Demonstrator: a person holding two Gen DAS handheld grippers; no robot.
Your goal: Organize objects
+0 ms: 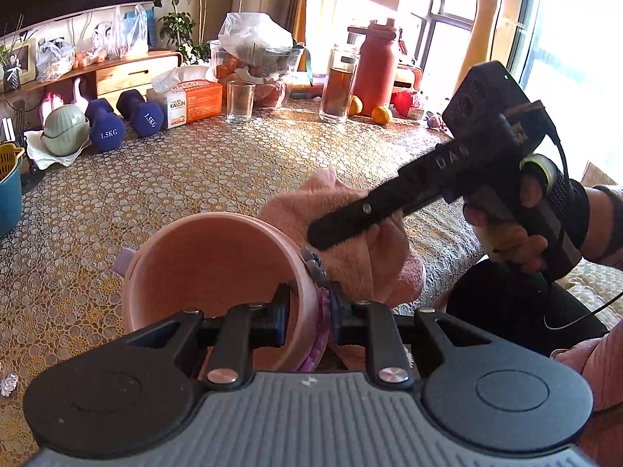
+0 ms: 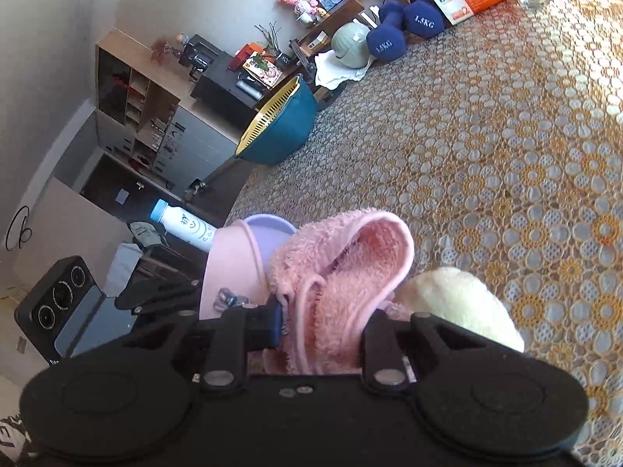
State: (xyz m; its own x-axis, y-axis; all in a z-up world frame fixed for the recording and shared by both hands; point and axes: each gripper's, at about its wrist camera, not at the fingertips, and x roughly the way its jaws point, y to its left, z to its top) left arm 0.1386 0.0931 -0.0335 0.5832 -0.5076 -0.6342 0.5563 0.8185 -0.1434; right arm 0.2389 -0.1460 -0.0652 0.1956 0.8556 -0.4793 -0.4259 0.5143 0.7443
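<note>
My left gripper (image 1: 309,317) is shut on the rim of a pink cup (image 1: 202,268), one finger inside and one outside, with a purple knitted sleeve at the rim. The cup is tilted and empty. It also shows in the right wrist view (image 2: 229,272). My right gripper (image 2: 321,327) is shut on a fluffy pink towel (image 2: 342,272) and holds it beside the cup's mouth. The right gripper (image 1: 335,233) and the towel (image 1: 323,202) show in the left wrist view just right of the cup. A cream fluffy cloth (image 2: 459,303) lies on the table under the towel.
A lace-patterned tablecloth (image 1: 194,179) covers the table. At the back stand two blue dumbbells (image 1: 120,120), a tissue box (image 1: 190,103), a glass (image 1: 240,101), a tea bottle (image 1: 338,85), an orange flask (image 1: 375,66) and oranges. A teal bowl (image 2: 280,120) sits at the left edge.
</note>
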